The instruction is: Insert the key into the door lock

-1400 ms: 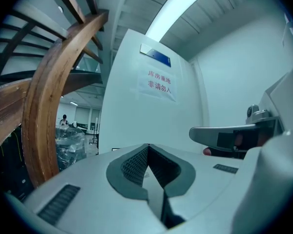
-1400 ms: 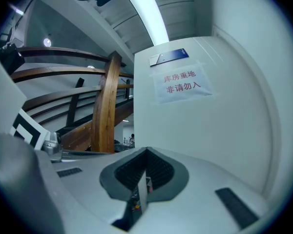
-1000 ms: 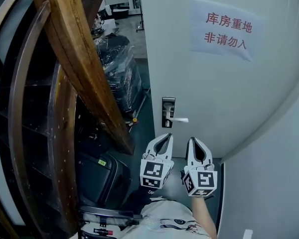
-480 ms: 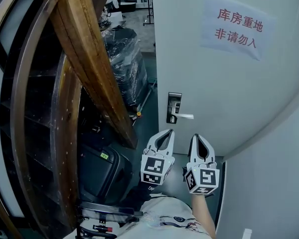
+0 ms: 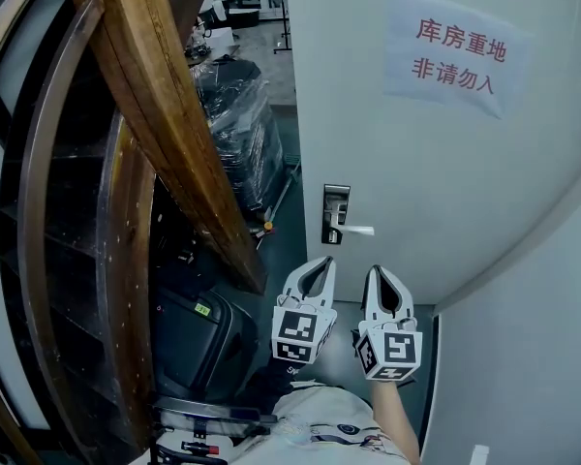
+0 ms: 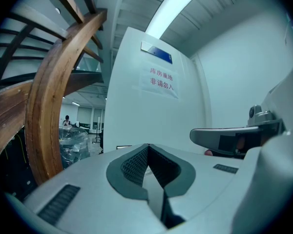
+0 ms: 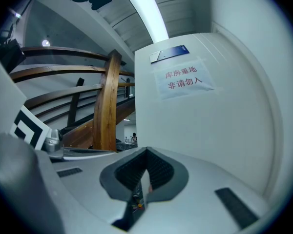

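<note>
Lock plate (image 5: 336,212) is what my next move turns on. It stands upright near the edge of the white door (image 5: 445,163), with its lever handle (image 5: 358,231) jutting to the right, and it lies ahead of both my claws, apart from each. My right claw (image 5: 377,272) is pressed together on a thin pale sliver in the seam of its pads, which I take for the key (image 7: 143,183). From that claw the plate sits ahead and off to the left. My left claw (image 5: 321,263) is pressed together on nothing and points almost straight at the plate, the nearer of the two. I judge the right one must shift left and forward. The keyhole is too small to make out.
</note>
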A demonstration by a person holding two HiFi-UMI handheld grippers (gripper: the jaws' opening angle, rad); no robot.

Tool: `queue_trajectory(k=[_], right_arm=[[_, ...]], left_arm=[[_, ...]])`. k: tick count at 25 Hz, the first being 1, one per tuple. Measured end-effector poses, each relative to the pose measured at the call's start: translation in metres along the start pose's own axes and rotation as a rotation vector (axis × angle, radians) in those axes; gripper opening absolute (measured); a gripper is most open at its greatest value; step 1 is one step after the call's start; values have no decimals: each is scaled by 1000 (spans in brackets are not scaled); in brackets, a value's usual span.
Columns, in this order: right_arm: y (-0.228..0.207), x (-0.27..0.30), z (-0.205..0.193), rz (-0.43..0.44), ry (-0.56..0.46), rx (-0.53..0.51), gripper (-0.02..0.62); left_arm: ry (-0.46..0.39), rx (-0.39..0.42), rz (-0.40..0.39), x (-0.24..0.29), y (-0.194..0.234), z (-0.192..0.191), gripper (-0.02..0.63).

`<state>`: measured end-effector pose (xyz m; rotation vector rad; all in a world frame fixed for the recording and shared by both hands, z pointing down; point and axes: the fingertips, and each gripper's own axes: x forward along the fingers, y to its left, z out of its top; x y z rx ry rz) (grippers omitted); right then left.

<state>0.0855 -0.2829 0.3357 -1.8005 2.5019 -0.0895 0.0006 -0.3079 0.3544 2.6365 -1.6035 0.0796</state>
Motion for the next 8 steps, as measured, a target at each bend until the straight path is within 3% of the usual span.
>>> queue_trajectory(k=[8], right_arm=[[-2, 3, -6, -2, 16, 1, 5]], left_arm=[[15, -3, 4, 1, 5, -5, 5]])
